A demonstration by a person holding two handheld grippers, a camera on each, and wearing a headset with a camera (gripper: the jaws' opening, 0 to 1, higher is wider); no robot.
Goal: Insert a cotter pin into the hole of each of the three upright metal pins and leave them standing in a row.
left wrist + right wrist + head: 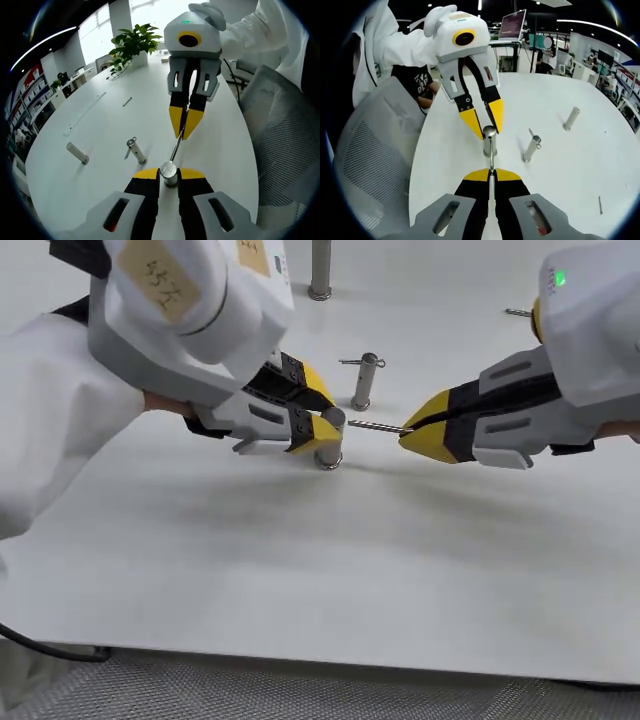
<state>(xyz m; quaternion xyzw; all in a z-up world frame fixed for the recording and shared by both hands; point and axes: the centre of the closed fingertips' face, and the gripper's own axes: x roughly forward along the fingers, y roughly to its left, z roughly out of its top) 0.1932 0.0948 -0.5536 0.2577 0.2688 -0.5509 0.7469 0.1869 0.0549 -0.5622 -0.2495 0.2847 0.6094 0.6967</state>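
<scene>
My left gripper (322, 422) is shut on an upright metal pin (330, 436) on the white table (300, 570). Its yellow jaws flank the pin (169, 172) just below the head. My right gripper (405, 429) is shut on a thin cotter pin (375, 426) held level, whose tip reaches the pin's upper part. I cannot tell whether it is in the hole. In the right gripper view the cotter pin (491, 165) runs from my right gripper (491, 174) to the pin (490, 141). A second pin (365, 380) stands behind with a cotter pin through it. A third pin (320, 270) stands farther back.
A loose cotter pin (518, 312) lies at the far right of the table. A mesh office chair (375, 150) stands by the near edge, and a potted plant (132, 42) sits at the far end. The second pin (136, 151) and third pin (77, 153) stand close by.
</scene>
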